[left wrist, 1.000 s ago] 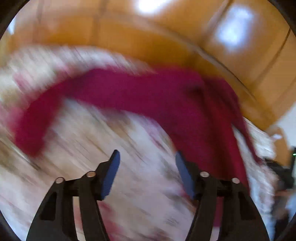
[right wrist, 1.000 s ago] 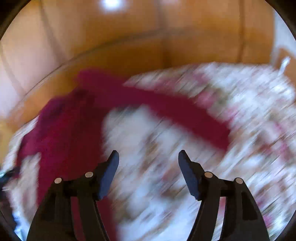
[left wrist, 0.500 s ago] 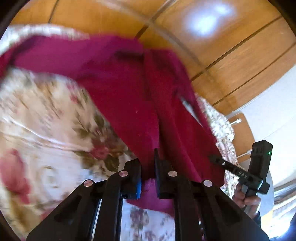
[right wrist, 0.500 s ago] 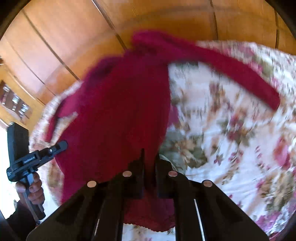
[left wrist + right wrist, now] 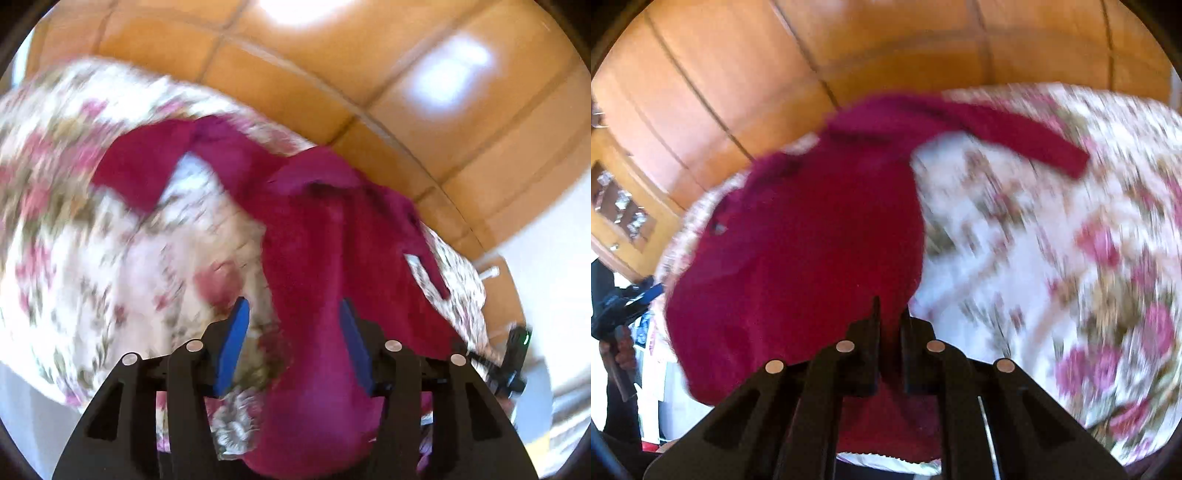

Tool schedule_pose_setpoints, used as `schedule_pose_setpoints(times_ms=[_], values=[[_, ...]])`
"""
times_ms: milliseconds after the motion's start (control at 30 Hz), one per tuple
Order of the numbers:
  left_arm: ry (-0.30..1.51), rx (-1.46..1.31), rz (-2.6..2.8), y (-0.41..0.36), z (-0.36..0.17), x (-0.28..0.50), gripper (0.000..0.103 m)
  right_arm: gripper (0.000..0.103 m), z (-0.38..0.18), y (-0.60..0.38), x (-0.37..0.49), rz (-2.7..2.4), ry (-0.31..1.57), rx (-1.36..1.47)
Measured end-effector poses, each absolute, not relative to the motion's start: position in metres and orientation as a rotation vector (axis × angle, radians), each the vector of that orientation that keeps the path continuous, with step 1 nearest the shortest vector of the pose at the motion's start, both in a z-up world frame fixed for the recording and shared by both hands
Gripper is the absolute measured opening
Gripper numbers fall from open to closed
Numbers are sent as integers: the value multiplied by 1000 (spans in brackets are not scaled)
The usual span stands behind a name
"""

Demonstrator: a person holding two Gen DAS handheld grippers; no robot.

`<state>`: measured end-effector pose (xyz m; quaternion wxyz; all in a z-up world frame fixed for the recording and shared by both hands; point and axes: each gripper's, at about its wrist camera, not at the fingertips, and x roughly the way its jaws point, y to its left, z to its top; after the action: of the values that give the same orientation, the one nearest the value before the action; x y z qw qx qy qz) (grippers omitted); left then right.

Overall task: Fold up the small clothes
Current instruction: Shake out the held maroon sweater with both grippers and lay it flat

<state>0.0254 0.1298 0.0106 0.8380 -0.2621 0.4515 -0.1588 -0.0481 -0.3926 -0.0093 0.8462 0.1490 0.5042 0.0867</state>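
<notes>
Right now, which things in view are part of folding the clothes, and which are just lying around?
Part of the job:
- red sweater, spread on the table
- right gripper, shut on the sweater's hem
- left gripper, open over the hem

Just there:
- floral tablecloth under the sweater
- wooden floor
- wooden cabinet, off to the side

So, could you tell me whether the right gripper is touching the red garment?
Touching. The right wrist view shows the right gripper with jaws nearly closed, the red garment pinched between them.
</notes>
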Motion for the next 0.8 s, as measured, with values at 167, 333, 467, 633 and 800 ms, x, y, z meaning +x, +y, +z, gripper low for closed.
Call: schedule_pose_setpoints(times_ms=[167,333,467,633,800], values=[[1012,-613,-344,135,-35,9,50,7,-45,-397,-56,121,1130,307],[1083,-595,-456,99,-63,-2,33,7,-47,-389,-56,110,1137,255],[1070,-487,-423,90,-58,1,9,7,-33,-391,-66,125,1124,188],[1008,-494,-325,127,-50,2,35,10,-40,-388,-71,97,1152,174],[902,-449,-51,174,-28,34,53,51,-15,-382,-60,14,1033,152]])
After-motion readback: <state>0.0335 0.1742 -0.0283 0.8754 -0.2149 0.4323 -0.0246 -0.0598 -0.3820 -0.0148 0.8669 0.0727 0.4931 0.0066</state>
